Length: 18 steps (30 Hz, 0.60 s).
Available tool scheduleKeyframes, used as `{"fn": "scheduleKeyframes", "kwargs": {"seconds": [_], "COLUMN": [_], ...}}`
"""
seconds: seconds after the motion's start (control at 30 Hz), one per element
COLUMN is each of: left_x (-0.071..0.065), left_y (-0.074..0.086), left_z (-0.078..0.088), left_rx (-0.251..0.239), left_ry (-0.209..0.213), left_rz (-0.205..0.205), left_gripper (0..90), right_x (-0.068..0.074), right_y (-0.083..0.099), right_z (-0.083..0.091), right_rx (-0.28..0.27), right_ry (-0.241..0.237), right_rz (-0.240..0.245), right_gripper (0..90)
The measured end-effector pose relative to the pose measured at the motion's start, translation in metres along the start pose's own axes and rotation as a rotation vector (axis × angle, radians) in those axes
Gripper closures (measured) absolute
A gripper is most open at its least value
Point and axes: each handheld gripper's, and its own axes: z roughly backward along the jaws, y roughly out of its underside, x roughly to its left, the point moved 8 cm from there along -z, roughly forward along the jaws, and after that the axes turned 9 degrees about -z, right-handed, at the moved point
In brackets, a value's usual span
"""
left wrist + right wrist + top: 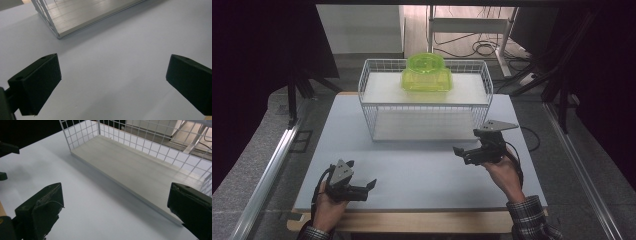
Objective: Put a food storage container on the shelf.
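Green plastic container (426,73) sits on the top shelf of the white wire rack (371,112), toward the back at about twelve o'clock from where you stand, its round lid facing up and its near edge close to the middle of the shelf. Nothing is touching it. The rack stands on the far half of the pale blue bench (422,175), with a lower shelf board (130,167) resting at bench level inside the wire sides. Your left gripper (364,188) is low at about seven o'clock, near the front edge of the bench and well apart from the rack; its jaws are spread wide with only bare bench between them, and a corner of the rack shows at the top of its own view (56,32). Your right gripper (462,153) is at about four o'clock, just in front of the rack's right front corner and pointing left across the bench. Its jaws are also spread wide and hold nothing, and in its view they frame the front edge of the lower shelf board. Both grippers are well apart from the green container.
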Motion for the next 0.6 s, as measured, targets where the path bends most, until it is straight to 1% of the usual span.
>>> {"fn": "scheduleKeyframes", "kwargs": {"seconds": [0.13,0.27,0.43,0.6], "left_x": [0.000,0.000,-0.001,-0.002], "left_y": [0.000,0.001,0.001,0.001], "left_z": [0.000,-0.001,-0.001,-0.002], "left_rx": [0.003,0.007,0.009,0.011], "left_ry": [0.001,0.001,0.003,0.004], "left_rz": [-0.004,-0.007,-0.009,-0.011], "left_gripper": [0.0,0.0,0.0,0.0], "right_x": [-0.003,-0.004,-0.008,-0.010], "right_y": [0.010,0.019,0.032,0.045], "right_z": [0.002,0.006,0.011,0.014], "right_rx": [-0.001,-0.009,-0.015,-0.020], "right_ry": [0.006,0.021,0.052,0.069], "right_rz": [-0.004,0.000,0.004,0.001], "right_gripper": [0.7,0.1,0.0,0.0]}}
